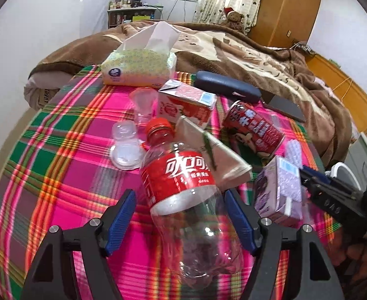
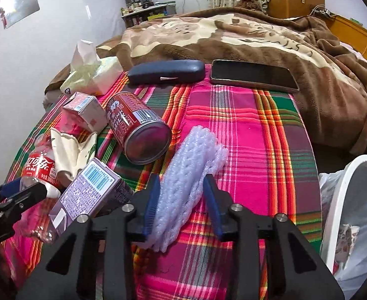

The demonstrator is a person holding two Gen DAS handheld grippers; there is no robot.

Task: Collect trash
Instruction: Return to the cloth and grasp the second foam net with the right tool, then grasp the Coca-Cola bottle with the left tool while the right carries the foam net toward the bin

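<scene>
I have the right tool [image 2: 182, 206] pinching the foam netting [image 2: 183, 187] and the left tool [image 1: 181, 221] wide around the cola bottle [image 1: 183, 200]; next I lift toward the bin [image 2: 343, 200].

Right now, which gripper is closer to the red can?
Right. The right gripper, closed on the foam net, sits just before the can. The left gripper straddles the bottle, farther off.
</scene>
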